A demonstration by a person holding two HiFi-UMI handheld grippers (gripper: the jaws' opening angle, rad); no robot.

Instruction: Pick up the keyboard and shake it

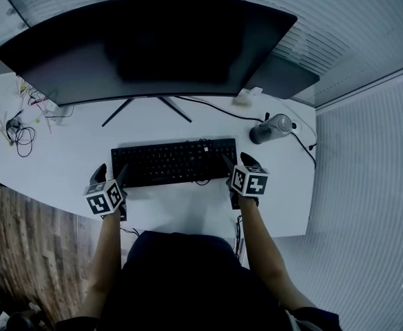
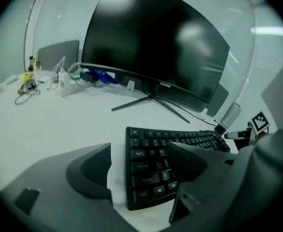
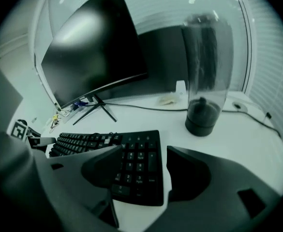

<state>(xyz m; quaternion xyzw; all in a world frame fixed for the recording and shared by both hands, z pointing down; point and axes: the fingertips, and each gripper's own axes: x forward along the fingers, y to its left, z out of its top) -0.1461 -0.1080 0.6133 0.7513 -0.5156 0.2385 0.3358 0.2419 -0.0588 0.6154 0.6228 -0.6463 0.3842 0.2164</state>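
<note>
A black keyboard (image 1: 173,161) lies flat on the white desk (image 1: 70,157), in front of the monitor. My left gripper (image 1: 113,174) stands open at its left end. In the left gripper view the keyboard (image 2: 146,166) has its end between the jaws of that gripper (image 2: 140,149): the inner jaw hangs over the keys, and a strip of bare desk shows before the outer jaw. My right gripper (image 1: 239,163) is open at the right end. In the right gripper view that gripper (image 3: 145,151) straddles the number pad of the keyboard (image 3: 136,170), its outer jaw just clear of the edge.
A wide curved monitor (image 1: 146,47) on a splayed stand fills the back of the desk. A dark tumbler (image 1: 270,128) stands right of the keyboard, with a cable running past it. Loose cables and small items (image 1: 18,133) lie at the far left. The desk's front edge is near my arms.
</note>
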